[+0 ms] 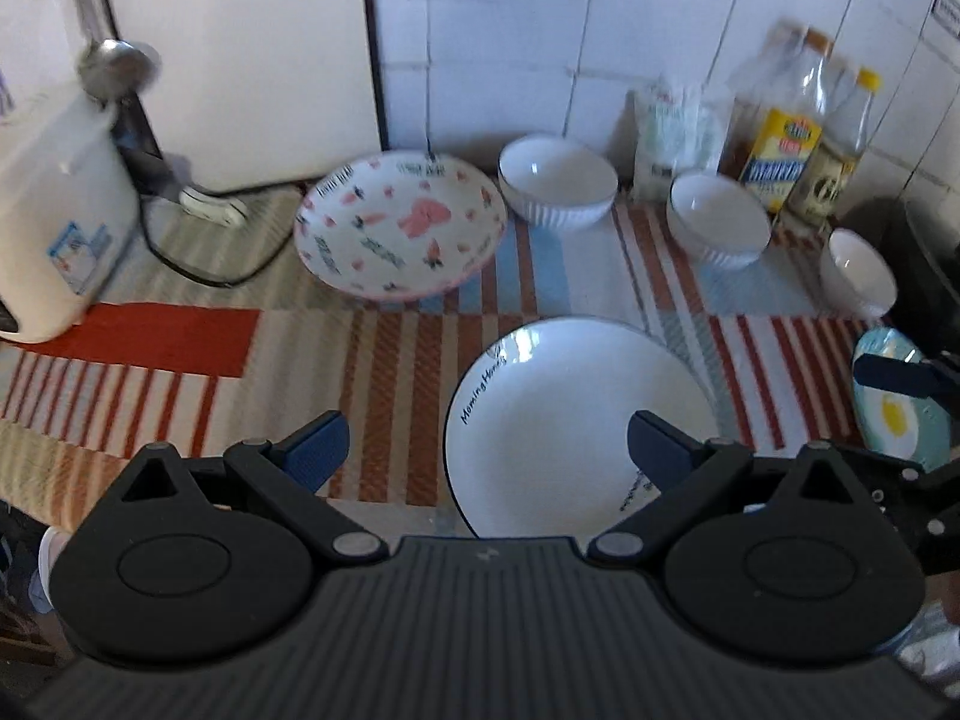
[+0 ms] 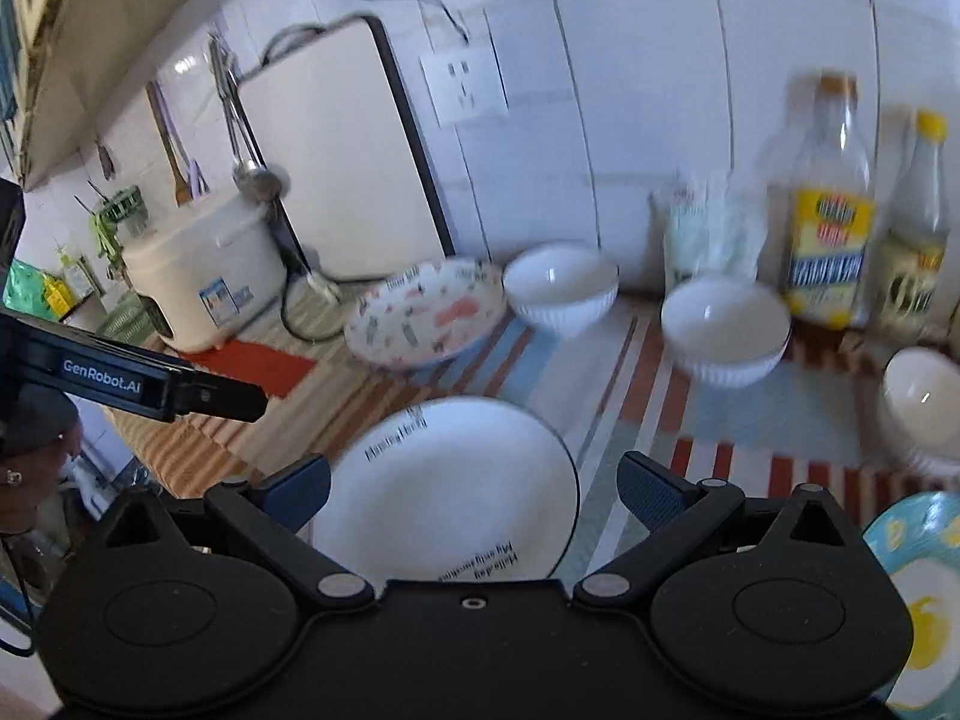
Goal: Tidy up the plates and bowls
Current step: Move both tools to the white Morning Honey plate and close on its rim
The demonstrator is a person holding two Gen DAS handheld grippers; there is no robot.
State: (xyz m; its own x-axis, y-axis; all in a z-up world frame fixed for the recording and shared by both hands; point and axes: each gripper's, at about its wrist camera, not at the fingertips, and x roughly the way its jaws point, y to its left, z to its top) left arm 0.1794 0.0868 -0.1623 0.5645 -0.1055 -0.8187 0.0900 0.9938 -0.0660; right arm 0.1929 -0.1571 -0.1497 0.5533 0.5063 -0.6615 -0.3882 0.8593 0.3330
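A white plate with black lettering [image 1: 576,414] [image 2: 456,480] lies on the striped mat near the front. My left gripper [image 1: 487,447] hovers open above its left half, holding nothing. My right gripper [image 2: 474,489] is open over the same plate, also holding nothing. Behind sits a pink-patterned plate [image 1: 399,222] [image 2: 426,312]. Three white ribbed bowls stand toward the back and right: one [image 1: 558,180] [image 2: 561,288], a second [image 1: 719,219] [image 2: 726,330], a third [image 1: 858,270] [image 2: 924,408]. A blue plate with a fried-egg print [image 1: 900,396] [image 2: 918,600] lies at the far right.
A white rice cooker [image 1: 54,222] [image 2: 198,276] with its black cord stands at the left. Oil bottles [image 1: 786,120] [image 2: 834,210] and a packet [image 1: 672,132] line the tiled wall at the back right. A dark appliance [image 1: 924,252] sits at the right edge.
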